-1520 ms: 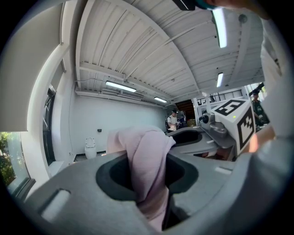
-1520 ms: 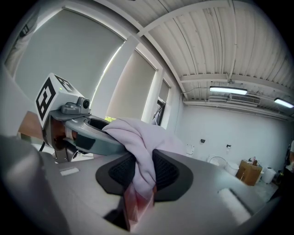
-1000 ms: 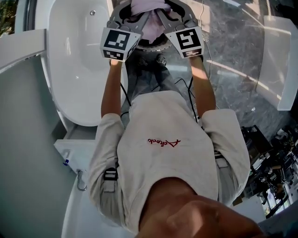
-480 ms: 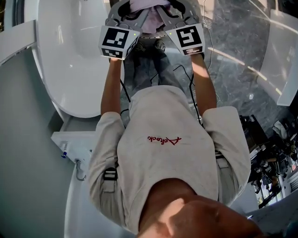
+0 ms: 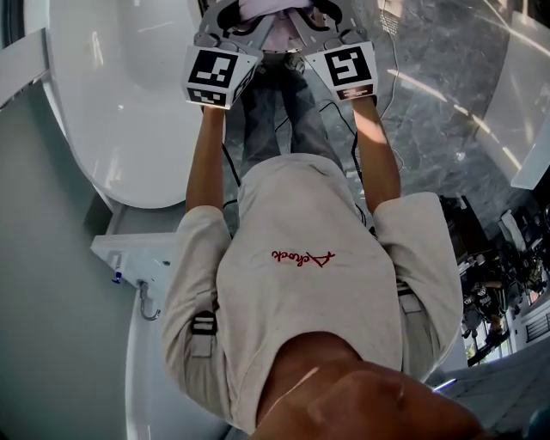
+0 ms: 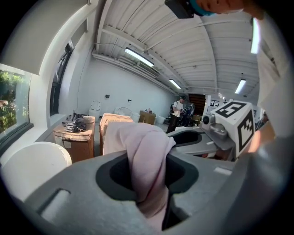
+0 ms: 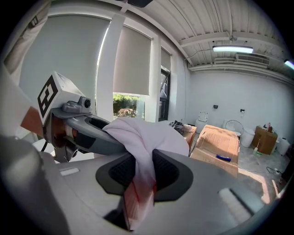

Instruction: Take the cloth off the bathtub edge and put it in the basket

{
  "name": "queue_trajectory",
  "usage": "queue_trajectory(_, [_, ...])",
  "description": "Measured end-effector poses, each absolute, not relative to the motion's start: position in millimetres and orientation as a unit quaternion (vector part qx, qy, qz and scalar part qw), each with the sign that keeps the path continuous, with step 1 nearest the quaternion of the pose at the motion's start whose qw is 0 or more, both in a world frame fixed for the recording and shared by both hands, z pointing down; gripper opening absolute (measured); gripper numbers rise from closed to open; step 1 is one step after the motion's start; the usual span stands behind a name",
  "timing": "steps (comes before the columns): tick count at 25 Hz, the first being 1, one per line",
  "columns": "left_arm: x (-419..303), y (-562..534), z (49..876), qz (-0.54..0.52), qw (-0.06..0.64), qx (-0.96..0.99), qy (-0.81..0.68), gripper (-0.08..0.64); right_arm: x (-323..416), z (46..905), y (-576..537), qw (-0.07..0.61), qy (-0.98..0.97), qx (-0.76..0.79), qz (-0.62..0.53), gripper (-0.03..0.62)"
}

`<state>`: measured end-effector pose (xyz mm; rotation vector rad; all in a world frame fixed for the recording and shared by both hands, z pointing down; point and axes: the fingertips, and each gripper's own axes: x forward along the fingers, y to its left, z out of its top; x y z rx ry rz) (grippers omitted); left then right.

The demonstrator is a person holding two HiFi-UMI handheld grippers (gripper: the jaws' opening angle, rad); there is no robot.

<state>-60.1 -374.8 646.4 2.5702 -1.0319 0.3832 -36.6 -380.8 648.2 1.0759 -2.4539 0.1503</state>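
In the head view a white tub [image 5: 129,103] is seen at the left, with a grey wall beside it. Just to the right of the tub, two bare forearms are stretched forward from a light shirt [image 5: 309,258], and a claw is carried in each hand, side by side at the top of the frame. The marker cubes [image 5: 213,77] of both are turned up toward the camera.

The left claw [image 6: 148,181] is closed narrowly on one end of the cloth [image 5: 273,19]. In the left gripper view the pale pink fabric is pinched between the two grey jaws, is bunched into a thick fold above them, and is led off to the right.

The cloth is held in the air between the two claw tips, well clear of the tub's edge, over the person's legs. Only part of it is shown in the head view, since it is cut by the top edge.

The right claw [image 7: 143,183] is closed on the other end. In the right gripper view the fabric is clamped between the pads, a short tail is left hanging below them, and the rest is draped leftward onto the tip of the left claw.

A dark marbled floor [image 5: 447,112] is seen at the right, and cardboard boxes [image 7: 220,142] are shown further back in both gripper views
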Motion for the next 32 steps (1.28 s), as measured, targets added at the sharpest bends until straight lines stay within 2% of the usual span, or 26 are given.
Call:
queue_trajectory(13, [-65,-358,741,0.158,0.236,0.890,-0.356,0.133,-41,743,-364,0.257,-0.884,0.372,0.116,0.104])
queue_trajectory(32, [-61,-353,842,0.202,0.286,0.868,-0.352,0.138,-38,847,-359,0.285,-0.869,0.358,0.189,0.106])
